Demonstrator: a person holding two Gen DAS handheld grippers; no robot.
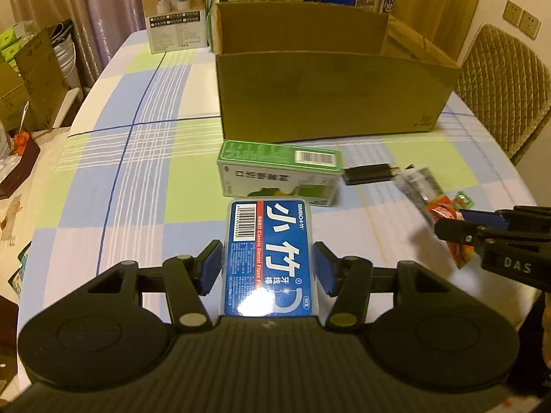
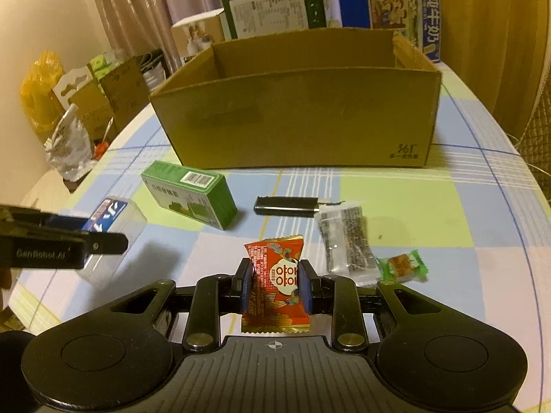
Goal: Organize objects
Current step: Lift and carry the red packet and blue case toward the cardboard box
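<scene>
Your left tongs (image 1: 268, 268) clamp the blue floss case (image 1: 270, 258), your right tongs (image 2: 274, 287) pinch the red candy wrapper (image 2: 275, 285) — both near you, short of the cardboard box (image 2: 299, 117). The soft wrapper could slip, or either load clip the box's near wall.

"BMBO Classic Dental Floss Pick", large Chinese characters, a barcode and "50" are printed on the blue floss case (image 1: 270, 258). "DAS" is marked on the right tongs (image 1: 451, 229); "GenRobot.AI" on the left tongs (image 2: 113, 241). "361°" is stamped on the cardboard box (image 2: 406, 148). "otok otok" is read on the red candy wrapper (image 2: 275, 285).
</scene>
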